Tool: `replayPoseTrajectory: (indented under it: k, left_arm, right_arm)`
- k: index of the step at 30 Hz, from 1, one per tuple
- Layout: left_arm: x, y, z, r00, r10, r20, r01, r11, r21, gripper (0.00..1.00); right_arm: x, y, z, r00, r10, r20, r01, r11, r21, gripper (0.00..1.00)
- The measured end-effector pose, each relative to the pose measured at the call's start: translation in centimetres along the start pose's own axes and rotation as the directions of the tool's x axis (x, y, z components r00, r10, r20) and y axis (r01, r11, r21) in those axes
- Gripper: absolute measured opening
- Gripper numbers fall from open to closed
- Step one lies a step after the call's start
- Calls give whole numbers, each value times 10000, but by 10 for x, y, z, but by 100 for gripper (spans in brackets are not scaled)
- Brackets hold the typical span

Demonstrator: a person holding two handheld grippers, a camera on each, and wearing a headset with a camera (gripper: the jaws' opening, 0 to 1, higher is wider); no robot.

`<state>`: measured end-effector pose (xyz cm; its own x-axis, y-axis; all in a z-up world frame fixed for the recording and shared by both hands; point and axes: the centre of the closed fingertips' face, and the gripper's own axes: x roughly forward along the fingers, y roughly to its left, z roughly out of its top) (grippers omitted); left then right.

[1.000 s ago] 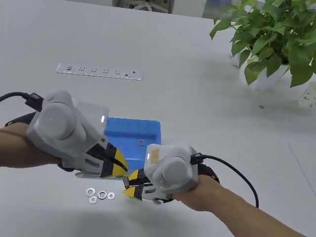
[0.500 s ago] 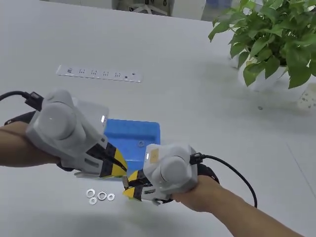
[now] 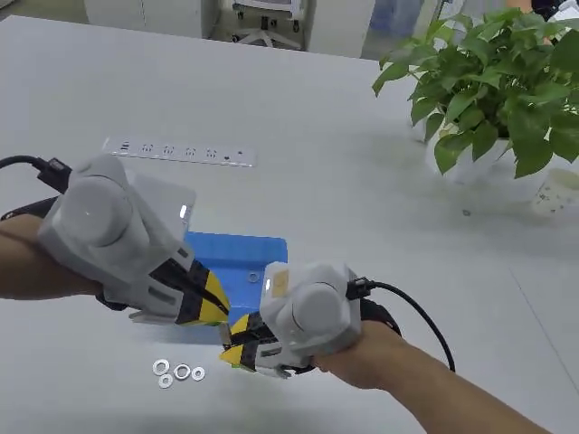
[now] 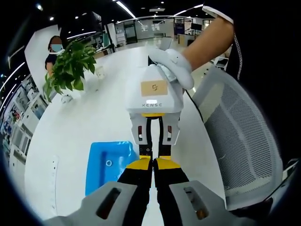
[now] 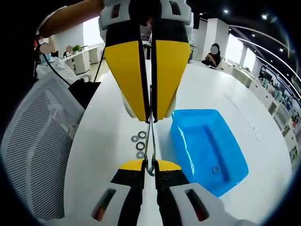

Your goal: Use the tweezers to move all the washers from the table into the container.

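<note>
Several steel washers (image 3: 179, 372) lie in a small cluster on the white table (image 3: 344, 181), just left of my right gripper (image 3: 233, 348). In the right gripper view the washers (image 5: 138, 146) sit beside the blue container (image 5: 207, 150), which holds one washer (image 5: 215, 169). Thin metal tweezers (image 5: 149, 141) run from my right gripper (image 5: 150, 165) up into the yellow jaws of my left gripper (image 5: 150, 115); both are shut on the tweezers. My left gripper (image 3: 217, 312) hovers over the near edge of the container (image 3: 231, 253). The left gripper (image 4: 153, 165) faces the right gripper (image 4: 153, 151) tip to tip.
A white power strip (image 3: 176, 151) lies behind the container. A potted plant (image 3: 488, 81) stands at the back right. A white mesh chair (image 4: 235, 141) is at the table's near edge. Bare tabletop stretches to the right of the grippers.
The head camera has shifted, so the whole scene sits a little lower and further left. The grippers stay tip to tip near the washers.
</note>
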<state>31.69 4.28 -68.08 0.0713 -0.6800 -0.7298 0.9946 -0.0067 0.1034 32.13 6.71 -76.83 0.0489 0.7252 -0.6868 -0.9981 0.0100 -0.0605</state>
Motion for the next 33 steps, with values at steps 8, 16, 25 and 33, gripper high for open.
replayPoseTrajectory:
  k: [8, 16, 25, 33]
  left_arm:
    - [-9, 3, 9, 10000, -23, 12, 23, 9998, 179, 6]
    - [-16, 11, 18, 10000, 53, 27, -54, 9993, 358, 6]
    - [-21, 26, 28, 9997, 222, 81, -226, 9982, 557, 6]
    - [-23, 42, 32, 9988, 452, 165, -461, 9973, 564, 6]
  right_arm:
    - [-9, -4, 9, 9998, -160, 71, 159, 9999, 14, 10]
    - [-17, -13, 18, 9994, -325, 106, 327, 9993, -154, 10]
    - [-25, -32, 25, 9981, -589, 166, 595, 9974, -402, 9]
    - [-30, -49, 28, 9971, -729, 214, 738, 9963, -446, 9]
